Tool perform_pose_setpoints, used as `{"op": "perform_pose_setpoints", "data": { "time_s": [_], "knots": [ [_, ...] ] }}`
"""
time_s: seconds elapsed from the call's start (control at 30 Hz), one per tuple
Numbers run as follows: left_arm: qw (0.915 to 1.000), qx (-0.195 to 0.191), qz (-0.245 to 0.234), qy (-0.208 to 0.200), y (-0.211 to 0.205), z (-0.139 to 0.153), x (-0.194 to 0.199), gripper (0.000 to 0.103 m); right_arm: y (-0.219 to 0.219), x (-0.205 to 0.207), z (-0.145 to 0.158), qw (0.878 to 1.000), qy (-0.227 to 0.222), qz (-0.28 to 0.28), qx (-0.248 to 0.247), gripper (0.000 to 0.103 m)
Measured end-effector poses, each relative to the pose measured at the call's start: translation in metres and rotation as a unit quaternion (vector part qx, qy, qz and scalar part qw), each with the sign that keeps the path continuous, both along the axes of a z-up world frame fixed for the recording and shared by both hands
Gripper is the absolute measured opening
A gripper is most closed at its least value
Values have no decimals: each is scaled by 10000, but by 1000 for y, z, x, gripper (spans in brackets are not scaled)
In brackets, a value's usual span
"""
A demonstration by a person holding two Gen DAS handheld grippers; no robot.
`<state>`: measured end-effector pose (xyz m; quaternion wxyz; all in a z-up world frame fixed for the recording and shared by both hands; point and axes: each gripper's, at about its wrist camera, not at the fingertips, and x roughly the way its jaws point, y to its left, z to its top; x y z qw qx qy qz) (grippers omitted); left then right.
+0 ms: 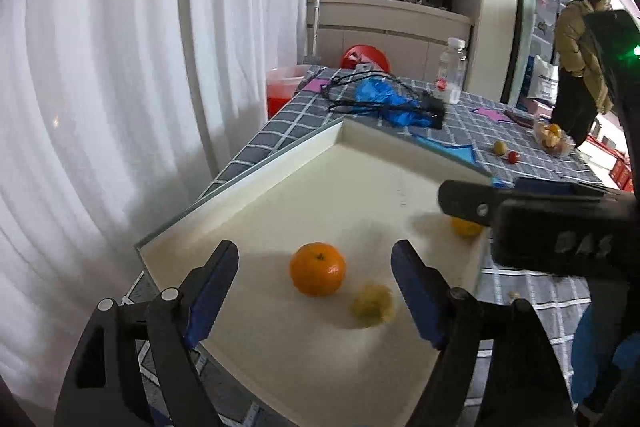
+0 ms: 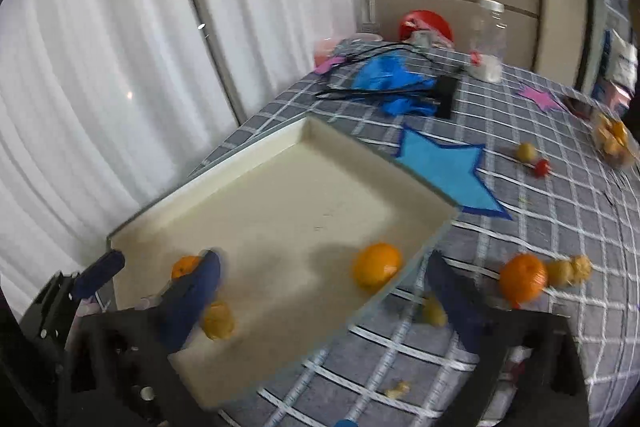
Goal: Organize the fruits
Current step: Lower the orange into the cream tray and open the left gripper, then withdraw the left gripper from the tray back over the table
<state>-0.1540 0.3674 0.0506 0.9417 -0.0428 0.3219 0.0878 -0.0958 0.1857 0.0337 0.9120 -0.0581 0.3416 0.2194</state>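
A cream tray (image 1: 248,187) (image 2: 224,171) lies on the checked tablecloth. In the left wrist view a mandarin (image 1: 317,269) and a small yellow fruit (image 1: 373,305) lie in it between my open, empty left gripper's (image 1: 316,291) fingers. My right gripper (image 2: 324,291) is open and empty above the tray's near right edge; a second mandarin (image 2: 376,269) lies in the tray between its fingers, partly hidden behind it in the left wrist view (image 1: 466,227). A third mandarin (image 2: 522,279) and small yellow fruits (image 2: 568,270) lie on the cloth to the right.
A blue paper star (image 2: 444,167), a blue bag with black cables (image 2: 396,83), a water bottle (image 2: 488,43), a clear container of fruit (image 2: 614,141), and a small yellow (image 2: 526,151) and red fruit (image 2: 542,167) lie further back. White curtains hang left. A person (image 1: 580,59) stands far right.
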Motion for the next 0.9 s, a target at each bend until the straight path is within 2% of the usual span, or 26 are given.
{"op": "perform_pose_setpoints", "data": {
  "time_s": [0.13, 0.23, 0.47, 0.63, 0.77, 0.9],
  "knots": [
    [9988, -24, -486, 20, -27, 8, -7, 82, -45, -5, 10, 9987, 114, -387, 322, 103],
    [9948, 73, -1007, 90, -61, 9, -10, 83, -87, -8, 9, 9954, 263, -816, 425, 103],
    [9737, 174, -2167, 684, -140, -13, 5, 83, -206, -23, -19, 9732, 493, -2186, 519, 103],
    [9688, 91, -2234, 1072, -157, -30, 31, 83, -263, -37, -30, 9606, 442, -2679, 590, 103],
    [9754, 188, -1814, 1243, -149, -40, 50, 83, -285, -44, -33, 9568, 311, -2839, 539, 103],
    [9788, 316, -1521, 1336, -144, -46, 54, 83, -292, -38, -39, 9555, 248, -2888, 544, 103]
  ]
}}
